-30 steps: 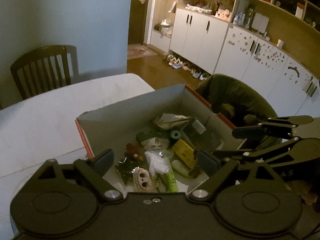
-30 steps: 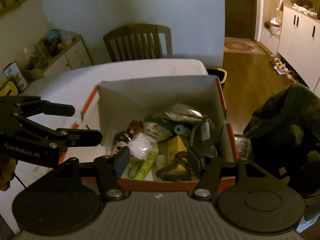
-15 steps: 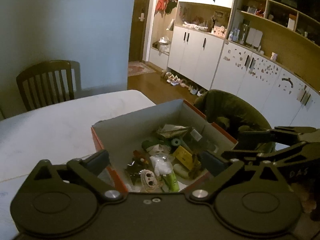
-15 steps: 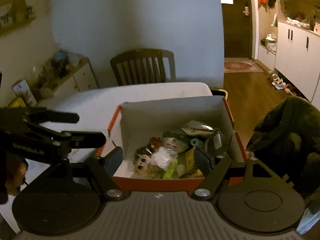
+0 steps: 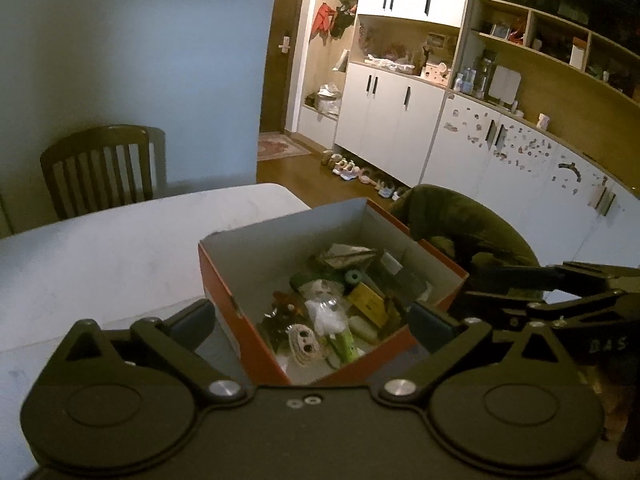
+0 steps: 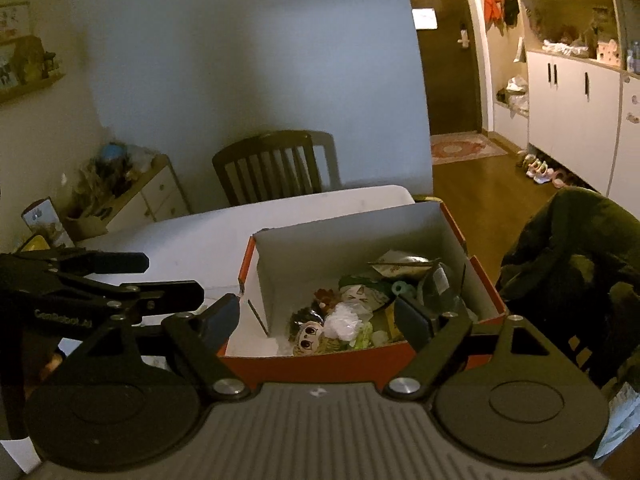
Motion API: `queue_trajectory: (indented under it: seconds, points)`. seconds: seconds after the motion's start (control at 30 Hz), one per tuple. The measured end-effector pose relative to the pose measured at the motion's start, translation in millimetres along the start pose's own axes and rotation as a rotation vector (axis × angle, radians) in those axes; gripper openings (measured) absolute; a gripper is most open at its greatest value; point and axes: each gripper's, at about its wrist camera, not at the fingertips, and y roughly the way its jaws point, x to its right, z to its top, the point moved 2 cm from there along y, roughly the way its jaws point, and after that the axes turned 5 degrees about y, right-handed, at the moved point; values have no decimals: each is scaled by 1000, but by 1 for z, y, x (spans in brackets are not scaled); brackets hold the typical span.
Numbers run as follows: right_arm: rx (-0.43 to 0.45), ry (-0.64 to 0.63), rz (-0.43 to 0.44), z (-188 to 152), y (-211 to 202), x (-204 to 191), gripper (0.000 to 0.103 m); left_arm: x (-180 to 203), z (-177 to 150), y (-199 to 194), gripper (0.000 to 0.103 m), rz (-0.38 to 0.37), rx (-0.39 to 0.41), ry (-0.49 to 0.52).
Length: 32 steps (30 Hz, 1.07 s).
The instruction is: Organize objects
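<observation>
Both released tongs (image 5: pixel 310 330) (image 6: pixel 316 322) withdrew from box (image 5: pixel 224 280); only right view shows dresser (image 6: pixel 152 196).

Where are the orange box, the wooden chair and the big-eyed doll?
orange box (image 6: pixel 352 362): right wrist view, near outer wall.
wooden chair (image 6: pixel 269 168): right wrist view, slatted backrest.
big-eyed doll (image 5: pixel 306 343): left wrist view, its face, inside the box.

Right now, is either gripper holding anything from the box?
No: the left gripper and right gripper are both open and empty, above the near edge of the orange box.
</observation>
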Motion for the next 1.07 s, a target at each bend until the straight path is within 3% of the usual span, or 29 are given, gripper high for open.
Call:
queue_trajectory:
  seconds: [0.77, 1.07]
  points:
    - [112, 23, -130, -22, -22, -20, 85, 4, -6, -12, 103, -24, 45, 33]
    - [106, 30, -144, -26, -24, -22, 85, 3, -6, -11, 103, -24, 41, 36]
